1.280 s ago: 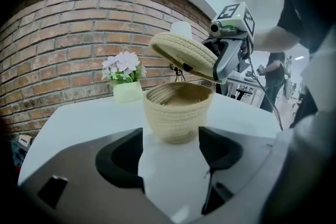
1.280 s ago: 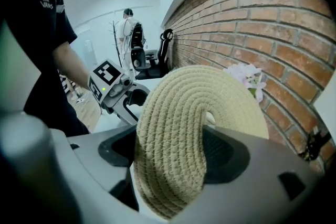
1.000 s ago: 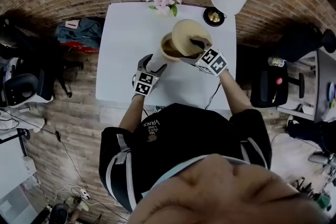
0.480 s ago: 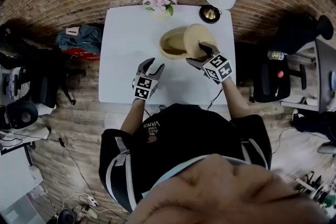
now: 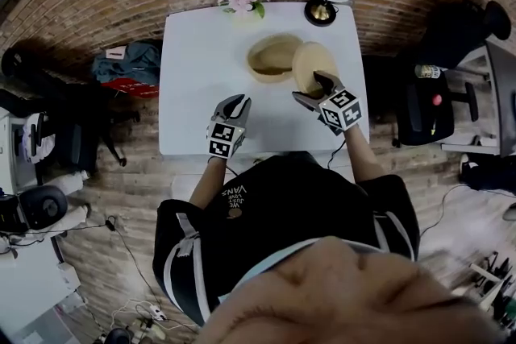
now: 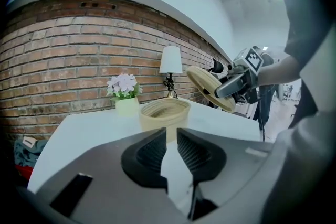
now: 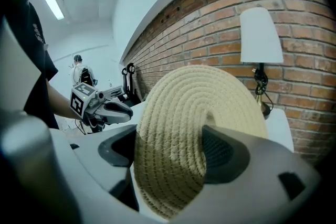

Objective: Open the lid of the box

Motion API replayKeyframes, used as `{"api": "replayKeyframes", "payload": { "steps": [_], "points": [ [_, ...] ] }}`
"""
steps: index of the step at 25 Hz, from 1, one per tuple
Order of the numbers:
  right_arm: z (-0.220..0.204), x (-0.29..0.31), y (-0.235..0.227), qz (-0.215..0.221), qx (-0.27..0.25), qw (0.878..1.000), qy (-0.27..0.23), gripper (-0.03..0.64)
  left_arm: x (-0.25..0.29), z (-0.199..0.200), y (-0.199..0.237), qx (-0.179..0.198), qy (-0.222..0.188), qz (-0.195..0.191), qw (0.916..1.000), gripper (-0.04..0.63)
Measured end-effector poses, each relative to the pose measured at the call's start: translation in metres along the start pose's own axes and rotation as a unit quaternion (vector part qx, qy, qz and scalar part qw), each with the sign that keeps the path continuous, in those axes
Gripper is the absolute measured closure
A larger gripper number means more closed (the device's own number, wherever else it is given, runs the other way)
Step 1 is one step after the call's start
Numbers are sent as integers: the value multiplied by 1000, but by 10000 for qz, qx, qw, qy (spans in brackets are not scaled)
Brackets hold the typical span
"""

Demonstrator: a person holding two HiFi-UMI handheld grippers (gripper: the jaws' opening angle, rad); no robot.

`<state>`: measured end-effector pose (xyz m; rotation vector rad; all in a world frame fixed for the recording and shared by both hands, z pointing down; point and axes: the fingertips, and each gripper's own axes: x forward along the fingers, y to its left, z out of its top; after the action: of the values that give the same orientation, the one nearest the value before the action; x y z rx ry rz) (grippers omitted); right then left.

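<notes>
Both parts are separate: the right gripper [image 5: 316, 89] clamps the lid [image 5: 311, 64] on edge at three o'clock of the open box [image 5: 271, 59]. The left gripper [image 5: 235, 104], at seven o'clock, is closing narrow jaws on nothing. Next, probably: lay the lid on the table [image 5: 193, 101].

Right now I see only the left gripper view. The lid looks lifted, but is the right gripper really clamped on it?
Observer: Yes. The right gripper view shows the right gripper shut on the edge of the lid.
Operator: Is the box open on top?
Observer: Yes. The head view shows the box uncovered, the lid held off to its right.
Operator: And my left gripper?
Observer: The left gripper hangs over the front part of the table, apart from the box, jaws closing on nothing.
</notes>
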<state>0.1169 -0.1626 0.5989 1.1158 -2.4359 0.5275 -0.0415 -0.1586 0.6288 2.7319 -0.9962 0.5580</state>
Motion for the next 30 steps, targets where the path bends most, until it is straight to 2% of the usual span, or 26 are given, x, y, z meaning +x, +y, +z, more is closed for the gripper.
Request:
{"api": "replayKeyframes", "payload": {
  "steps": [10, 30],
  "points": [
    [-30, -19, 19, -285, 505, 9982, -159, 270, -27, -3, -15, -74, -149, -101, 9998, 572],
    [-71, -50, 59, -660, 1172, 9901, -395, 271, -73, -11, -26, -412, -486, -104, 9979, 583]
  ]
}}
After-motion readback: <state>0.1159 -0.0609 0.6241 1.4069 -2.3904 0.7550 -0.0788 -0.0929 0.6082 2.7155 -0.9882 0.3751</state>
